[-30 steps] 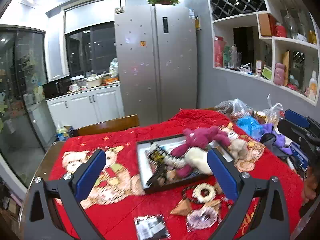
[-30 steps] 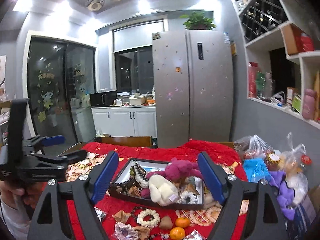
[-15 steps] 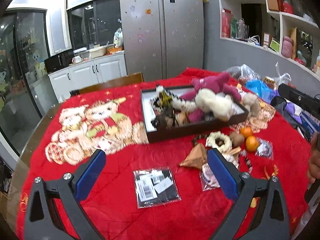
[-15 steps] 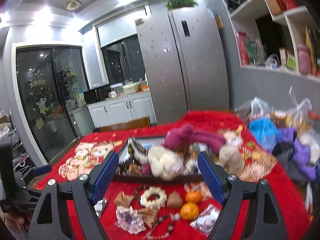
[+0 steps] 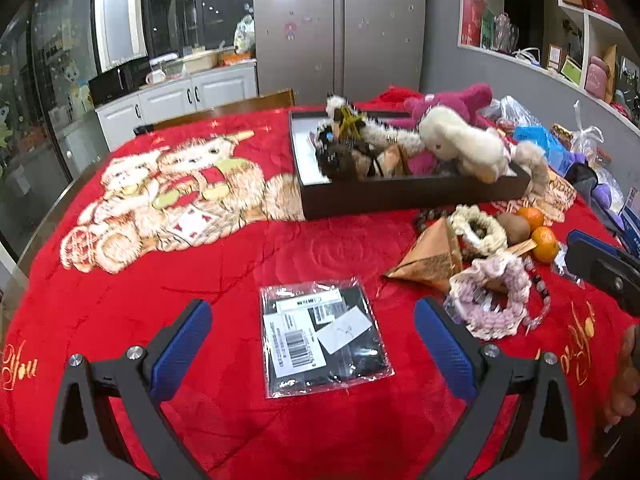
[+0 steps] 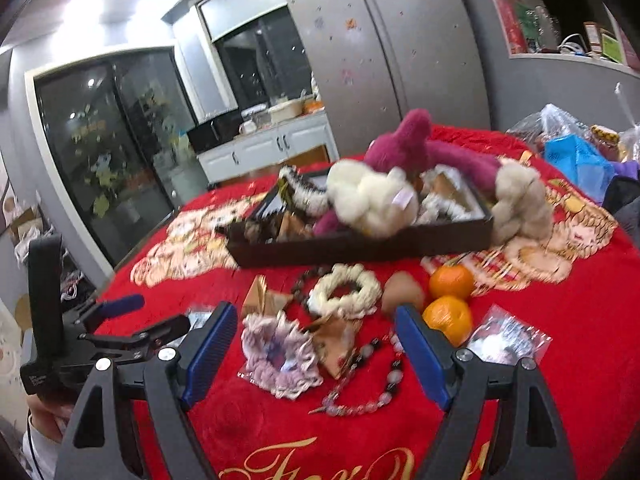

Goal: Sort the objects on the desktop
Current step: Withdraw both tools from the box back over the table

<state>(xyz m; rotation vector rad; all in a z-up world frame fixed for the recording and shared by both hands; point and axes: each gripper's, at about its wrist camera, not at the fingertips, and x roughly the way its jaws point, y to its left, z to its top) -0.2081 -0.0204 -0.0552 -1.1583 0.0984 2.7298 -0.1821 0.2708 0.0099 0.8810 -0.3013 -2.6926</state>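
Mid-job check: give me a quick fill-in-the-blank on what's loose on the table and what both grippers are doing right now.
1. The two oranges lie on the ____ blanket.
2. The white plush toy lies in the dark ____.
3. The left gripper is open with the bagged ____ lying between its fingers.
4. The right gripper holds ____.

Missing words: red; tray; packet; nothing

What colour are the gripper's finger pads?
Blue pads on black arms, clearest in the left wrist view.

Lighting: indoor, artificial, from ceiling lights (image 6: 94,8) that glare white at the upper left of the right wrist view; colours saturated. Left wrist view sharp; right wrist view motion-blurred, most across the centre. Both show fisheye bending and dark vignetted corners.
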